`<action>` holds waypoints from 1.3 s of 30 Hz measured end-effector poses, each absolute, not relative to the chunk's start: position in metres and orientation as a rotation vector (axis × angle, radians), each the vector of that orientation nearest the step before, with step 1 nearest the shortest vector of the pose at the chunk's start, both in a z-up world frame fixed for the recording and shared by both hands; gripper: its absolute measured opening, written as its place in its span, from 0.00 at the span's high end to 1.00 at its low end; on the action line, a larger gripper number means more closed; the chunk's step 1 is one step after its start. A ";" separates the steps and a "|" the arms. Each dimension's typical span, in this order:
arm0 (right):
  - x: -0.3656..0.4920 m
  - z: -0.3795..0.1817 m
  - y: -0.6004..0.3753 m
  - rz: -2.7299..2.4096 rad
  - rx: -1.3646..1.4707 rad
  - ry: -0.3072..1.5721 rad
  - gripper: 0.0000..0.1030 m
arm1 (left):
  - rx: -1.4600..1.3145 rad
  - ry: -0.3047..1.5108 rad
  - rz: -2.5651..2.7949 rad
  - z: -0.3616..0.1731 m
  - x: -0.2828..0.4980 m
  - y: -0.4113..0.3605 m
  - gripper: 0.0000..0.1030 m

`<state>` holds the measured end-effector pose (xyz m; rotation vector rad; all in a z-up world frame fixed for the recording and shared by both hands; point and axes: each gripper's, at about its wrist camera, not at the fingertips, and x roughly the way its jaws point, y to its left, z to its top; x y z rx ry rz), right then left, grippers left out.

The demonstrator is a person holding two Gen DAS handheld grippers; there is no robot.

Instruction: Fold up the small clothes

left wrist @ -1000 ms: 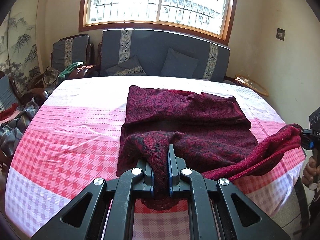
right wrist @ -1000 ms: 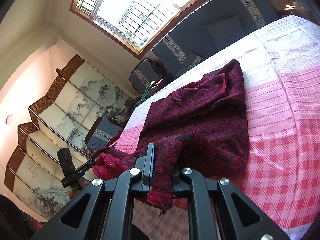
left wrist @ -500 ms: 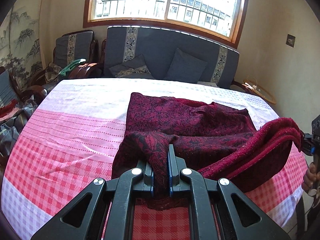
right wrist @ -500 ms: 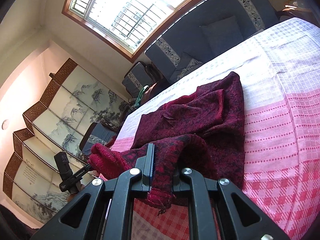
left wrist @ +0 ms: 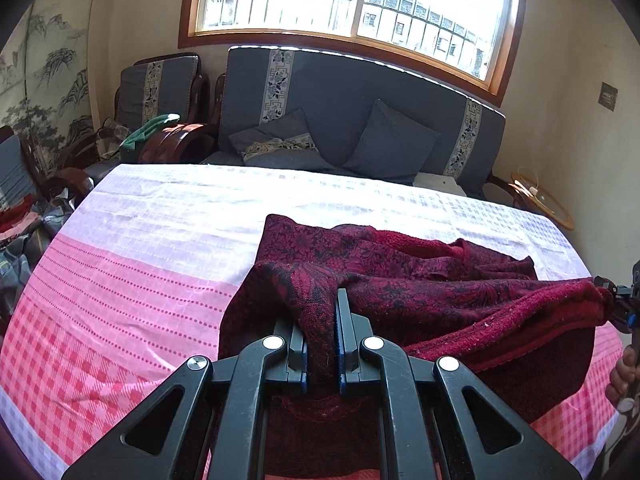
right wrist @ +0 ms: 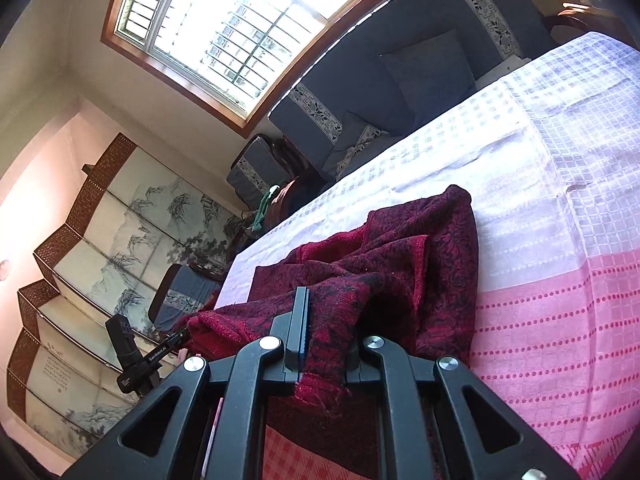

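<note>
A dark red knitted garment (left wrist: 400, 264) lies on the pink and white checked table (left wrist: 140, 248). My left gripper (left wrist: 320, 320) is shut on its near left corner and holds that edge lifted above the cloth. My right gripper (right wrist: 320, 320) is shut on the near right corner of the garment (right wrist: 420, 248), also lifted. The held edge hangs stretched between the two grippers over the rest of the garment. The right gripper also shows at the right edge of the left wrist view (left wrist: 624, 304), the left one at the lower left of the right wrist view (right wrist: 136, 364).
A grey sofa (left wrist: 360, 120) with cushions stands behind the table under a window. An armchair (left wrist: 160, 92) with a green cloth stands at the back left. A painted folding screen (right wrist: 100, 260) lines the left wall. Clothes (left wrist: 20, 232) are piled left of the table.
Both grippers have carried the held near edge up and forward over the garment toward the far side. The garment's far part has bunched up.
</note>
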<state>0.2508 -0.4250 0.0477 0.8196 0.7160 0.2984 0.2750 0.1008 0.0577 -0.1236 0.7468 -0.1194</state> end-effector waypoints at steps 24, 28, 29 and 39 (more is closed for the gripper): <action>0.316 -0.018 -0.454 0.245 0.984 0.753 0.86 | -0.385 0.824 -0.152 0.012 0.365 0.127 0.71; 0.314 -0.022 -0.465 0.243 1.094 0.694 0.56 | -0.438 0.717 -0.119 0.028 0.355 0.138 0.26; 0.310 -0.022 -0.469 0.237 1.121 0.657 0.34 | -0.447 0.670 -0.121 0.033 0.350 0.140 0.25; 0.283 0.022 -0.462 0.214 0.929 0.576 0.29 | -0.259 0.638 -0.107 0.043 0.337 0.123 0.20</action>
